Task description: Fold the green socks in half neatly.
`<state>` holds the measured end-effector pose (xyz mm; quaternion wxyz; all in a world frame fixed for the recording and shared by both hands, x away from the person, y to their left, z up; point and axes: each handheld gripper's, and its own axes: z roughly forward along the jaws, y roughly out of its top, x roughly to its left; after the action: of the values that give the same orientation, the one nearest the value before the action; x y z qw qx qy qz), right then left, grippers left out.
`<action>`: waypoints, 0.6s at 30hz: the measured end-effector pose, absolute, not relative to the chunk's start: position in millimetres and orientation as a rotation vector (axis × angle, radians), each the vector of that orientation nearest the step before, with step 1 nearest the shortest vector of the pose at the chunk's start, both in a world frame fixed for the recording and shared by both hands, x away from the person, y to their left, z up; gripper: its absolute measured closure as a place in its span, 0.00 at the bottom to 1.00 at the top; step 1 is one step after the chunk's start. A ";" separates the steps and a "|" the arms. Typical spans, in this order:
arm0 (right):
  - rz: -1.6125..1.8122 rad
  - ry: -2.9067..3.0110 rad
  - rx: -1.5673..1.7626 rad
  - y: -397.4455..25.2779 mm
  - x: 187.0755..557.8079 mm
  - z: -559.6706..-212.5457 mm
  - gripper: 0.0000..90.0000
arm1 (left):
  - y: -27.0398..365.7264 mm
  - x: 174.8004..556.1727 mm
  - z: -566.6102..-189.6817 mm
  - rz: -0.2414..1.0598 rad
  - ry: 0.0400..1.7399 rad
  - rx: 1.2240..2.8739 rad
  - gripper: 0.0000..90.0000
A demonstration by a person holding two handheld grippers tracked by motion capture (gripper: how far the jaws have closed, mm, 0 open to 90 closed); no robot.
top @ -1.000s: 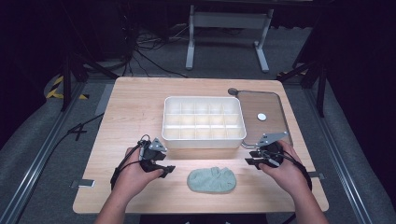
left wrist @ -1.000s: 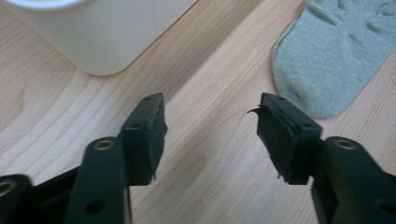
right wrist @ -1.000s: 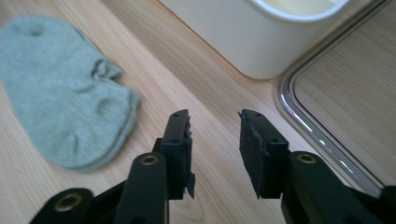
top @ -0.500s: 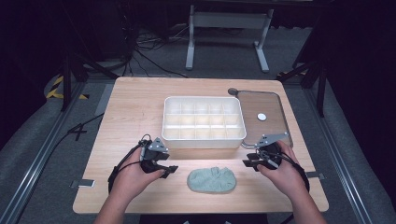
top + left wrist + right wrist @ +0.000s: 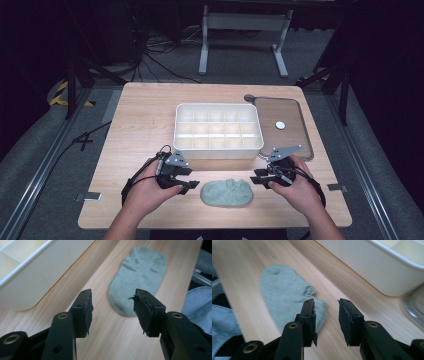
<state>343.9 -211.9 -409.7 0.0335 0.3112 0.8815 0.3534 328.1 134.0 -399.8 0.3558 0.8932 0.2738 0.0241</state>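
Centrally, a grey sock [image 5: 226, 192] lies flat on the table [image 5: 145, 125], at 6 o'clock from the white divided box [image 5: 218, 130]. Left hand-held gripper [image 5: 189, 184] at 9 o'clock and right hand-held gripper [image 5: 256, 179] at 3 o'clock flank it, jaws parted and empty, apparently poised to pinch opposite ends.

The left gripper [image 5: 112, 308] is hovering over the wooden table [image 5: 120, 340], jaws gaping with nothing between them, while a green sock [image 5: 138, 277] is lying at one o'clock (white box [image 5: 37, 277] at ten o'clock).
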 end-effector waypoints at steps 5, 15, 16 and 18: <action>1.109 2.744 0.888 -199.3 338.4 -410.3 0.76 | 131.7 327.6 -399.9 0.054 0.714 2.312 0.60; 1.110 2.801 0.809 -167.5 329.8 -417.8 0.87 | 125.7 327.3 -403.4 0.069 0.712 2.336 0.57; 1.101 2.807 0.805 -164.7 328.6 -418.8 0.89 | 124.7 327.2 -404.3 0.067 0.724 2.335 0.58; 1.099 2.813 0.781 -160.3 326.6 -420.7 0.92 | 121.6 327.2 -407.5 0.091 0.740 2.347 0.57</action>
<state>326.6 -160.3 -420.7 0.0111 0.2505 0.9017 0.3524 327.2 121.6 -407.5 0.3330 0.8987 0.2834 0.0347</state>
